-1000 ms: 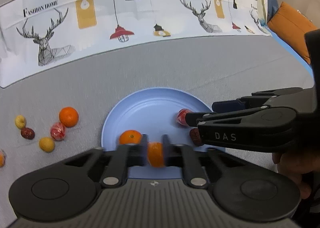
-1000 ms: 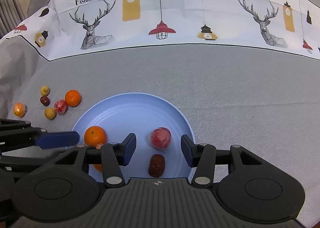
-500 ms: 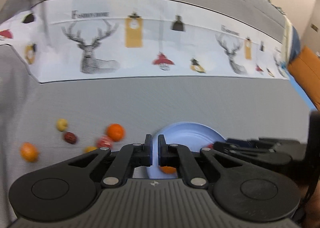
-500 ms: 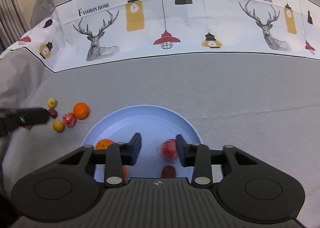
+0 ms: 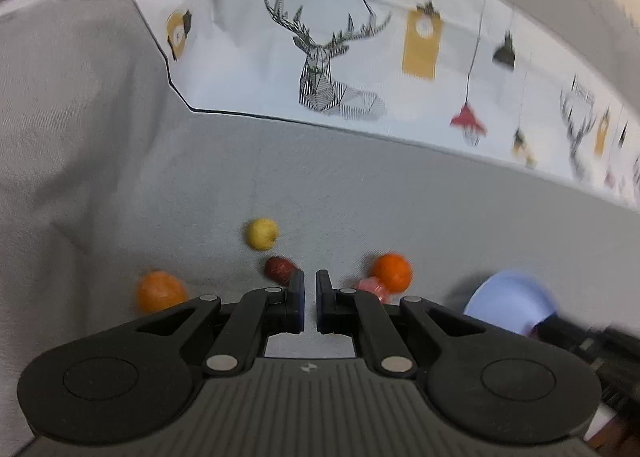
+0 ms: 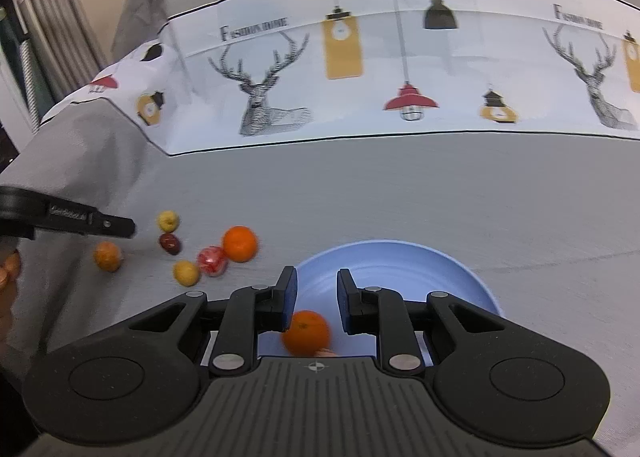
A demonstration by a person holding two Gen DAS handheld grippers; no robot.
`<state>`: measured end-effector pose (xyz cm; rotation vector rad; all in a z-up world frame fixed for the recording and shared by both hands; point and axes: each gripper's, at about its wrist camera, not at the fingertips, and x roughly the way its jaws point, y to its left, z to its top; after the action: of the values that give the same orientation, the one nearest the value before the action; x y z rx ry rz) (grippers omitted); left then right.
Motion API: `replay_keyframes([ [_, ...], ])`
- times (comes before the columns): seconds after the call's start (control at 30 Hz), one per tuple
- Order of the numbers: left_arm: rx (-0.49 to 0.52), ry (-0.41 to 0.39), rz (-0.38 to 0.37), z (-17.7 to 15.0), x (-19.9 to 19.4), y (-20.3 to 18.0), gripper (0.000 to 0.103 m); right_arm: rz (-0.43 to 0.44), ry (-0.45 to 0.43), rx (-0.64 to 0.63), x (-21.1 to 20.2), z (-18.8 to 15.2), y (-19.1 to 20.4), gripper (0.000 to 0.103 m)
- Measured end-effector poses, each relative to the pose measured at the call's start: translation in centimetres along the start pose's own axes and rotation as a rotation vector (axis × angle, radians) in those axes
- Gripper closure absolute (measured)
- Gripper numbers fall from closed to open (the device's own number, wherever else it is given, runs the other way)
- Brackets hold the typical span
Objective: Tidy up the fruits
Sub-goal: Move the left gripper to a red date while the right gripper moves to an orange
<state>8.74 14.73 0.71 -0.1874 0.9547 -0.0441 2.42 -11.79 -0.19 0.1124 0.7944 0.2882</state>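
Note:
A blue plate (image 6: 460, 269) lies on the grey cloth, with an orange (image 6: 307, 333) on its near side. It shows at the right in the left wrist view (image 5: 508, 305). Loose fruits lie left of the plate: an orange (image 6: 240, 243), a red wrapped fruit (image 6: 212, 260), two yellow fruits (image 6: 168, 220) (image 6: 186, 272), a dark red date (image 6: 170, 243) and a small orange (image 6: 107, 255). My left gripper (image 5: 309, 289) is shut and empty, above the date (image 5: 280, 269). My right gripper (image 6: 313, 289) is open over the plate, empty.
A white printed cloth band (image 6: 360, 69) with deer and lamps runs across the far side. The grey cloth drops off at the left (image 6: 60, 145). Curtains (image 6: 40, 37) stand beyond the left corner.
My left gripper let go of an orange on the plate, shut, and swung left to the loose fruits. My right gripper narrowed its opening and drew back over the plate.

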Motion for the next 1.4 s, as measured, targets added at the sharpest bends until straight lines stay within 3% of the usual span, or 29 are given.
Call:
replay_keyframes([
  [0.1, 0.032, -0.033, 0.026, -0.4, 0.7, 0.3, 0.098, 0.014, 0.001, -0.001, 0.5, 0.2, 0.6, 0.08],
  [0.17, 0.005, -0.006, 0.042, -0.9, 1.9, 1.0, 0.098, 0.022, 0.002, 0.004, 0.9, 0.3, 1.0, 0.08],
  [0.5, -0.24, -0.045, -0.051, 0.0, 2.6, 4.0, 0.098, 0.056, 0.001, 0.018, 3.2, 1.2, 2.6, 0.08],
  [0.67, -0.338, -0.022, -0.123, 0.1, 3.4, 5.0, 0.098, 0.072, -0.001, 0.031, 4.9, 1.9, 3.3, 0.079],
  [0.83, -0.341, -0.011, -0.132, 0.2, 4.1, 4.7, 0.091, 0.093, 0.01, 0.054, 7.0, 2.8, 3.8, 0.074],
  [1.0, -0.317, 0.006, -0.084, 0.3, 4.9, 4.1, 0.078, 0.103, 0.035, 0.052, 9.4, 3.6, 4.7, 0.051],
  [1.17, -0.247, 0.026, -0.021, 0.2, 5.6, 3.2, 0.067, 0.065, 0.078, 0.001, 11.7, 3.9, 5.9, 0.036],
  [1.4, -0.187, 0.064, 0.044, 0.1, 6.8, 2.5, 0.067, 0.029, 0.145, -0.011, 13.9, 3.6, 6.0, 0.036],
])
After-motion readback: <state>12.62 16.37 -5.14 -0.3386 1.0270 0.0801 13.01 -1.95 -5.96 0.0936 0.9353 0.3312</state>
